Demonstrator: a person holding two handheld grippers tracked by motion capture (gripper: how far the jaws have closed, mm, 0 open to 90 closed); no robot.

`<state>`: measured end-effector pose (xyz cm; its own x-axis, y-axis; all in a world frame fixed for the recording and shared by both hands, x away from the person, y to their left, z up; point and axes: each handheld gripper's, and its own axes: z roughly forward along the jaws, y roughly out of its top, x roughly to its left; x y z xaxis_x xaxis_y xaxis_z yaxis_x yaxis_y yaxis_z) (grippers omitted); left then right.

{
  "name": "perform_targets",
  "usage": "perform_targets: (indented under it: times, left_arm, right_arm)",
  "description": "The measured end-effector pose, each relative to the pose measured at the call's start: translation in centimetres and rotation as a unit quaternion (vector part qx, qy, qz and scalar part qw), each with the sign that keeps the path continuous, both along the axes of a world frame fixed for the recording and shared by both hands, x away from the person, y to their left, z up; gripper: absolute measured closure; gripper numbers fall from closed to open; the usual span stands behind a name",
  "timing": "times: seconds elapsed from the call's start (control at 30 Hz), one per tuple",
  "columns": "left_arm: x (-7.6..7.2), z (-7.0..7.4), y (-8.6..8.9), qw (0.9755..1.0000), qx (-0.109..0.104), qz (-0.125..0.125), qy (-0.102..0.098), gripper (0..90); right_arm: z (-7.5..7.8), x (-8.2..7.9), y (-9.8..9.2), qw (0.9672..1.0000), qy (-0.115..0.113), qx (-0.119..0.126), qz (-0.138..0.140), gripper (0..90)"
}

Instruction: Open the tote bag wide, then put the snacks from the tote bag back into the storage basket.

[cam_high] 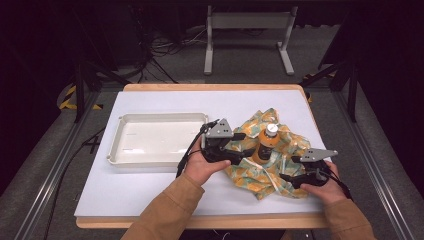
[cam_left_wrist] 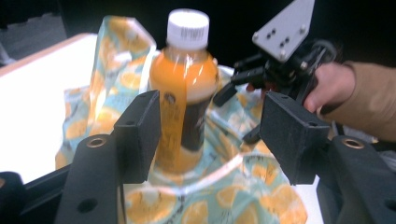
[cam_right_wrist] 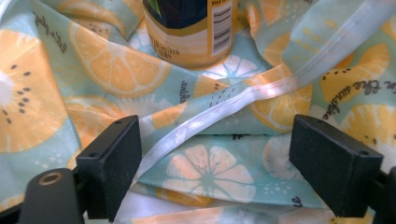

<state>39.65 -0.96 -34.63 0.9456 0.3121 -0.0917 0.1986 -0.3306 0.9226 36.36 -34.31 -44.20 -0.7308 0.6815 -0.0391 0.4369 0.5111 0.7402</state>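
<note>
With the bottle (cam_high: 265, 145) upright on the cloth (cam_high: 260, 177) near the tabletop's right edge, both my left tool (cam_high: 245, 143) and right tool (cam_high: 291, 168) gaping empty, I'd pinch the hem squarely

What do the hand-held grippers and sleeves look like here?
Both are black: the left hand-held gripper and right hand-held gripper each carry a grey three-cornered plate with small holes, blocky matte black pads and a trailing black cable. Sleeves are tan-brown.
</note>
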Motion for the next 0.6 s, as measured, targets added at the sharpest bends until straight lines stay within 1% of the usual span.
perform_targets:
  times: [0.1,0.13,0.17,0.2,0.27,0.3,0.37,0.43,0.5,0.53,0.6]
  left_arm:
    - [0.1,0.7,-0.4,0.9999,-0.010,-0.006,-0.002,38.1]
    - [0.1,0.7,-0.4,0.9999,-0.010,-0.006,-0.002,37.8]
    - [0.2,1.0,-0.6,0.9999,-0.011,-0.009,-0.005,37.8]
    - [0.4,1.3,-0.8,0.9999,-0.012,-0.008,-0.010,37.2]
    - [0.6,1.4,-0.9,0.9998,-0.014,-0.009,-0.007,37.0]
    - [0.7,1.4,-1.0,0.9998,-0.018,-0.010,-0.005,37.0]
    - [1.0,1.6,-1.2,0.9997,-0.021,-0.009,-0.003,36.9]
    - [1.3,1.7,-1.4,0.9996,-0.029,-0.008,0.003,36.7]
    - [1.5,1.7,-1.6,0.9994,-0.032,-0.007,0.009,36.7]
    - [1.7,1.7,-1.7,0.9994,-0.032,-0.005,0.007,36.7]
    - [1.8,1.7,-2.0,0.9994,-0.034,-0.003,0.012,36.5]
  right_arm:
    - [0.1,0.0,-0.1,1.0000,-0.001,0.009,0.001,17.6]
    - [0.2,0.0,-0.2,0.9999,-0.004,0.012,0.002,17.6]
    - [0.2,0.0,-0.2,0.9999,-0.004,0.012,0.002,17.6]
    - [0.5,-0.1,-0.2,0.9997,-0.015,0.020,0.005,17.6]
    - [0.7,-0.2,-0.3,0.9994,-0.021,0.028,0.005,17.6]
    - [0.7,-0.2,-0.3,0.9994,-0.021,0.028,0.005,17.6]
    - [0.9,-0.2,-0.5,0.9988,-0.029,0.039,0.005,17.7]
    - [1.1,-0.3,-0.6,0.9981,-0.038,0.049,0.006,17.7]
    - [1.3,-0.4,-0.8,0.9972,-0.046,0.059,0.006,17.7]
    - [1.5,-0.5,-0.8,0.9965,-0.050,0.066,0.007,17.7]
    - [1.8,-0.6,-0.9,0.9951,-0.058,0.079,0.009,17.7]
